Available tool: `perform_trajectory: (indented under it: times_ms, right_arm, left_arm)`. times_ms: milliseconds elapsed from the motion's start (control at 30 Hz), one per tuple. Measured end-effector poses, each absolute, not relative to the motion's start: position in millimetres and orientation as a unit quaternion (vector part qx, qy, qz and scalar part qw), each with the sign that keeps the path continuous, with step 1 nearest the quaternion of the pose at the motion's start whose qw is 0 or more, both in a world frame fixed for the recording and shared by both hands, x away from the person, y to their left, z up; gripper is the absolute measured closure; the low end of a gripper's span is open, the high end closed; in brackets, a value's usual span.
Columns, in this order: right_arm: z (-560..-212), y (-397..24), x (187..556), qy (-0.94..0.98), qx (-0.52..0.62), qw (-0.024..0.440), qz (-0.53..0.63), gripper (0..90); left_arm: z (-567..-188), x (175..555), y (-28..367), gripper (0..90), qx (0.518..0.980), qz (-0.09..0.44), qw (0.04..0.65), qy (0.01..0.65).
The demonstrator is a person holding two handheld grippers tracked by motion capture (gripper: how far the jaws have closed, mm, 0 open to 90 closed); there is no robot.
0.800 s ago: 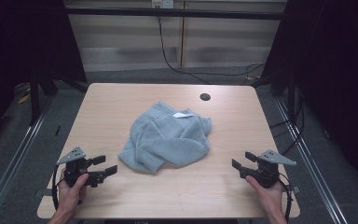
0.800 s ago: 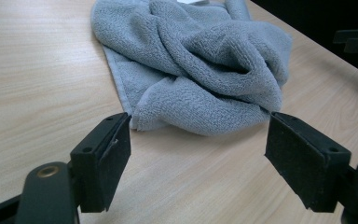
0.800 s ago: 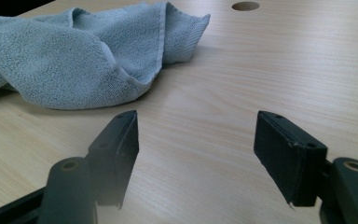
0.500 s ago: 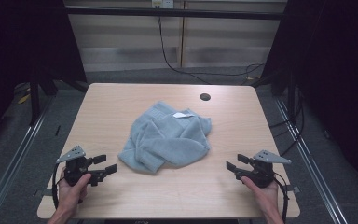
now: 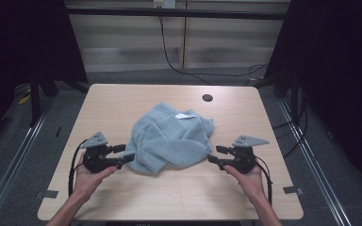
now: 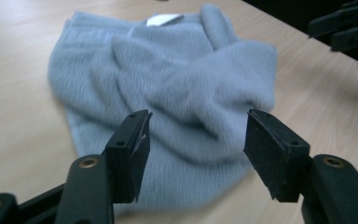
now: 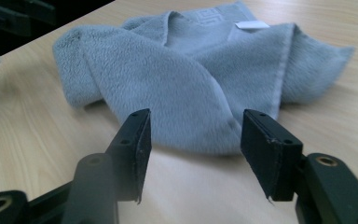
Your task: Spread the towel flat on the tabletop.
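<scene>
Towel [image 5: 169, 139], pale grey-blue terry cloth, is seen crumpled in a loose heap at the middle of the light wooden table [image 5: 122, 101], with several folds laid over one another. A small white label [image 5: 185, 116] is carried on its far edge, and beside it a woven key-pattern band can be made out in the right gripper view. A dark round hole [image 5: 207, 98] is set in the tabletop beyond the towel, toward the far right, well apart from the cloth.

The left gripper [image 5: 124, 154] is held low over the table at the towel's near left corner, its jaws pointed toward the cloth. In the left gripper view the jaws are seen spread wide with the towel's edge lying under and between them; the picture is blurred there, so contact cannot be told for certain, but the pads appear to stand clear of the cloth and nothing is clamped.

The right gripper [image 5: 215, 155] is held at the towel's near right edge, just beside it, its jaws likewise pointed inward. In the right gripper view the jaws are seen parted wide, with bare tabletop between them and the rounded fold of the towel just ahead; nothing is gripped.

Each gripper is carried in one hand, the forearms entering from the near edge of the table, and a black cable is trailed from each.
</scene>
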State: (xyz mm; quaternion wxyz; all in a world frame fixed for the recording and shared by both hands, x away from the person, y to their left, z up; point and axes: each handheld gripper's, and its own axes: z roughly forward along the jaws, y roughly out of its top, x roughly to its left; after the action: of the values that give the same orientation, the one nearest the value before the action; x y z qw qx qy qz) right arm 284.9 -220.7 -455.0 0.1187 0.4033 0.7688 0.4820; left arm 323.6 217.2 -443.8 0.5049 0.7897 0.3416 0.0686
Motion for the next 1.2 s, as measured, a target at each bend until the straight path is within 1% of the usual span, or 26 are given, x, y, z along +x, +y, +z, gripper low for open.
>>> perform_trajectory:
  times_ms: [67,200,267,333,400,433,467,500,567,600,667,733,833,1000,1100,1200]
  right_arm:
    - [-454,-213,302,0.775,0.403,0.109,0.474,40.8]
    - [-455,-200,334,0.777,0.401,0.094,0.476,38.6]
    - [-460,-191,345,0.784,0.399,0.088,0.468,36.8]
    - [-470,-184,353,0.789,0.403,0.080,0.457,34.4]
    - [-484,-176,357,0.798,0.408,0.071,0.438,34.4]
    - [-491,-173,358,0.804,0.407,0.068,0.428,34.7]
    - [-497,-170,359,0.810,0.406,0.061,0.419,35.6]
    - [-503,-167,359,0.814,0.409,0.057,0.409,40.0]
    - [-508,-164,356,0.810,0.409,0.068,0.414,46.3]
    - [-507,-164,354,0.813,0.407,0.069,0.411,58.8]
    - [-508,-165,349,0.816,0.402,0.069,0.409,67.7]
    - [-508,-167,343,0.817,0.398,0.059,0.413,72.3]
    - [-507,-169,333,0.823,0.391,0.055,0.408,73.7]
    - [-506,-171,310,0.831,0.378,0.047,0.406,73.6]
    - [-504,-171,294,0.839,0.366,0.045,0.400,71.5]
    - [-503,-172,276,0.837,0.366,0.032,0.406,69.5]
  left_arm:
    - [-444,336,210,49.6,0.789,0.073,0.505,0.343]
    - [-458,352,201,53.8,0.798,0.060,0.484,0.353]
    - [-471,355,201,52.2,0.799,0.051,0.479,0.359]
    - [-480,356,200,50.6,0.812,0.054,0.461,0.354]
    - [-487,357,199,47.7,0.812,0.048,0.454,0.363]
    - [-489,357,197,45.8,0.815,0.050,0.448,0.364]
    - [-491,357,196,46.1,0.819,0.050,0.443,0.362]
    - [-494,358,194,46.5,0.819,0.045,0.441,0.363]
    - [-502,359,194,47.2,0.822,0.036,0.437,0.364]
    - [-506,359,196,47.8,0.819,0.030,0.441,0.366]
    - [-505,357,196,49.6,0.821,0.029,0.439,0.364]
    - [-503,352,195,54.3,0.828,0.027,0.431,0.358]
    - [-503,339,194,55.0,0.837,0.023,0.428,0.341]
    - [-502,309,197,54.8,0.838,0.015,0.429,0.337]
    - [-500,289,200,54.6,0.840,-0.001,0.426,0.334]
    - [-498,272,202,54.0,0.846,-0.011,0.422,0.326]
